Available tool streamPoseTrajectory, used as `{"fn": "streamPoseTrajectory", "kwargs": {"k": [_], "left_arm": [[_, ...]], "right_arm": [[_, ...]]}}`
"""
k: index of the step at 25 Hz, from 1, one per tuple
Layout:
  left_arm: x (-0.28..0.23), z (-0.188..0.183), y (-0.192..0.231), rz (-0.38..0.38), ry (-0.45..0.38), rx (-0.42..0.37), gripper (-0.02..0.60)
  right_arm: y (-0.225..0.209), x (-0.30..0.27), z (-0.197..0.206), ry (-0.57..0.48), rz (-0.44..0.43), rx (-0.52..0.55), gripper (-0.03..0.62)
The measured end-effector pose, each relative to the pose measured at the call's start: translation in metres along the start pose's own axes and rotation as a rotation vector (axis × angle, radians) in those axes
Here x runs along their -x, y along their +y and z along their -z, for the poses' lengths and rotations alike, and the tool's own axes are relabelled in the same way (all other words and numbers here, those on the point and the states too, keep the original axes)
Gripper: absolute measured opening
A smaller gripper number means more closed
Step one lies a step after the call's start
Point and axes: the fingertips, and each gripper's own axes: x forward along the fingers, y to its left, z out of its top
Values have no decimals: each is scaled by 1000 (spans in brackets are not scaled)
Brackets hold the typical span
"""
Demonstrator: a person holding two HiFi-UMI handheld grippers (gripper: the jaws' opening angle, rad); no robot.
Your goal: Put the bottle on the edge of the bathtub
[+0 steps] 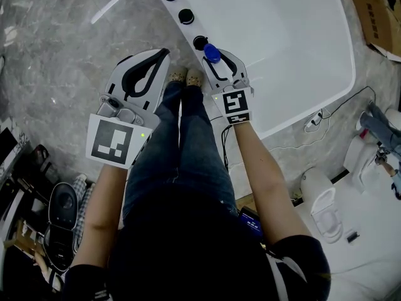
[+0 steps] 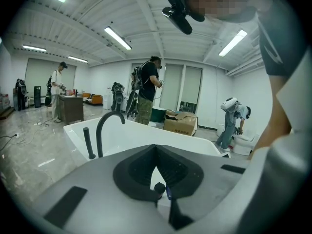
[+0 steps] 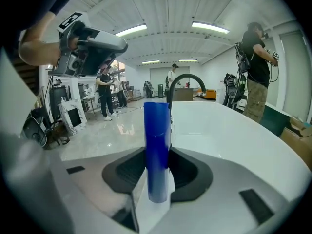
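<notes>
**Blue bottle gripped upright over the tub rim**

The bottle (image 3: 157, 145) is a slim, straight-sided blue cylinder. It looks rigid and smooth, so I judge it light and a little slippery. Being tall and narrow, it would probably tip easily once set down. The best hold is across the middle of the body, where the sides are parallel and the pads can sit flat. That is roughly where it is held now.

The right gripper (image 1: 219, 66) is clenched on the bottle. Its jaws stand partly apart, one against each side, and the bottle rises upright between and above them (its lower end is hard to make out against the white beneath). Just ahead of this gripper and below it is the white edge of the bathtub (image 1: 269, 55). A row of black knobs (image 1: 186, 16) and a curved black faucet (image 3: 185, 79) lie further along the edge.

The left gripper (image 1: 161, 56) is beside the right one, off the tub. Its jaw tips are together and it holds nothing.
</notes>
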Motion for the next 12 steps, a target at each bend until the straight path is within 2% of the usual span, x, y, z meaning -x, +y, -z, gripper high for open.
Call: {"fn": "streamPoseTrajectory", "kwargs": {"k": [12], "left_arm": [[-2, 0, -4, 25, 6, 4, 17]], "right_arm": [[4, 8, 20, 49, 21, 18, 164]]}}
